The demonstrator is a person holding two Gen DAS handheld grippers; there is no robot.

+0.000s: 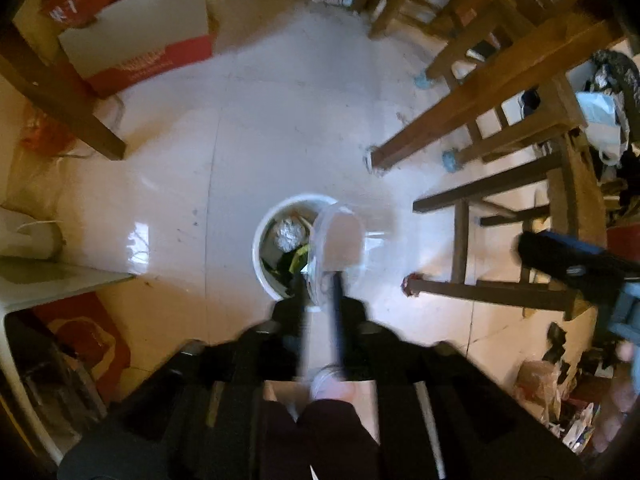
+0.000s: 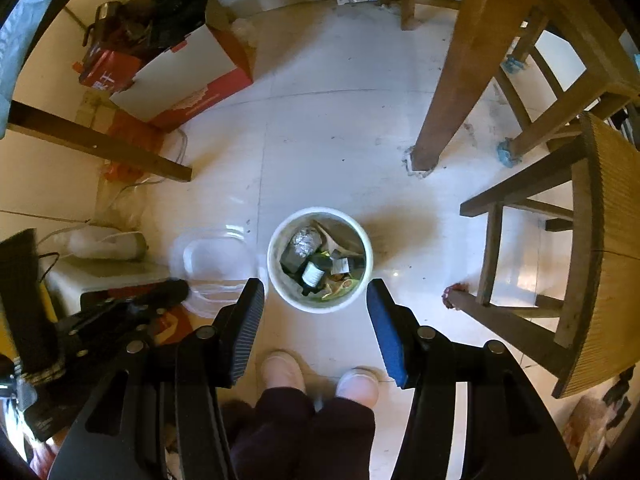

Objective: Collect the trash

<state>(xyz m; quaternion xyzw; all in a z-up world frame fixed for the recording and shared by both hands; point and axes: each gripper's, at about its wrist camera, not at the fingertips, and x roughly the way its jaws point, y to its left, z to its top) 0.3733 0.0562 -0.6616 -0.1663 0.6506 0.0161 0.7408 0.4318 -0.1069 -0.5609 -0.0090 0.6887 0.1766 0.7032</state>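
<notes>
A white round bin (image 2: 360,236) stands on the tiled floor, holding a foil ball (image 2: 305,241), a dark bottle (image 2: 313,274) and wrappers. My right gripper (image 2: 316,286) hangs open straight above it, nothing between its fingers. In the left wrist view a clear plastic container (image 1: 340,246) hovers over the right side of the bin (image 1: 259,240). My left gripper (image 1: 318,280) is blurred, its fingers apart with the container's near edge in the gap. The right wrist view shows the same container (image 2: 212,262) left of the bin, beside the left gripper's tip (image 2: 174,288).
Wooden chairs and a stool (image 2: 592,240) crowd the right. A table leg (image 2: 444,120) stands behind the bin. A red and white cardboard box (image 2: 188,80) sits at the back left. The person's feet in pale slippers (image 2: 282,370) are just before the bin. Bags lie at the left.
</notes>
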